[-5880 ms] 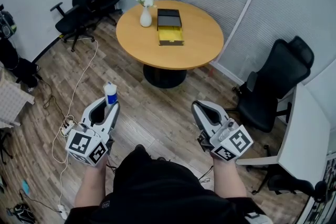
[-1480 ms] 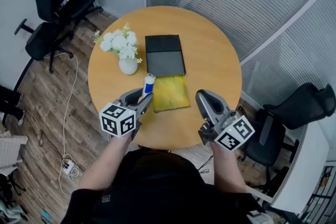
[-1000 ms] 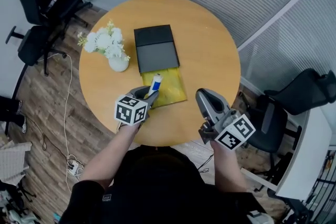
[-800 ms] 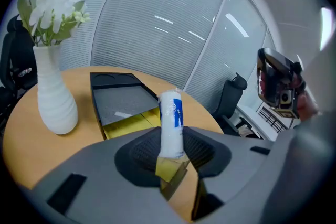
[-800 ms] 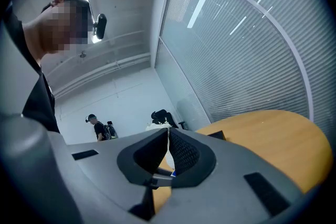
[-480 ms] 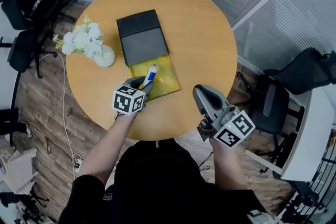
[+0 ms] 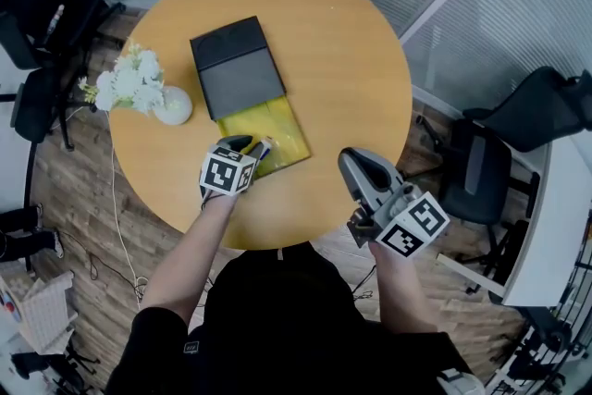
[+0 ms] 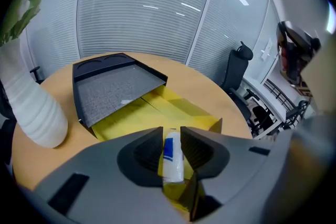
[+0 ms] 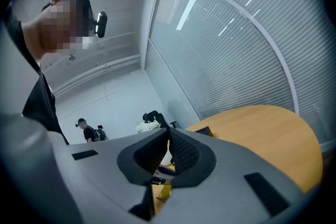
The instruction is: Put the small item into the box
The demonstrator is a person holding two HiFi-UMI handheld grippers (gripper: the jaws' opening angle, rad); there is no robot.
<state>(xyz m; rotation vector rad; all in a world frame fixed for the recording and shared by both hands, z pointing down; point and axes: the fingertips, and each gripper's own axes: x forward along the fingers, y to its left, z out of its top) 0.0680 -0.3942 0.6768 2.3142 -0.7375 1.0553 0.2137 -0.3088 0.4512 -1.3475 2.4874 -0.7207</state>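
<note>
The small item is a white tube with a blue label (image 8: pixel 171 157). It sits between the pads of my left gripper (image 8: pixel 171 144), whose jaws are closing on it. The tube hangs over the near end of the box's open yellow tray (image 8: pixel 173 107), which is pulled out from a black sleeve (image 8: pixel 113 86). In the head view my left gripper (image 7: pixel 250 146) is at the tray's (image 7: pixel 277 129) near left corner with the tube (image 7: pixel 263 149) poking out. My right gripper (image 7: pixel 356 166) hovers shut and empty at the table's near right edge, its jaws (image 9: pixel 168 147) touching.
A white vase of flowers (image 7: pixel 171 106) stands left of the box on the round wooden table (image 7: pixel 351 60); its body (image 8: pixel 31 113) is close on the left in the left gripper view. Black office chairs (image 7: pixel 518 120) stand around the table. Glass walls with blinds lie behind.
My left gripper has come down and slightly right over the yellow tray's near end, with the tube tipping lower. The right gripper has stayed where it was.
</note>
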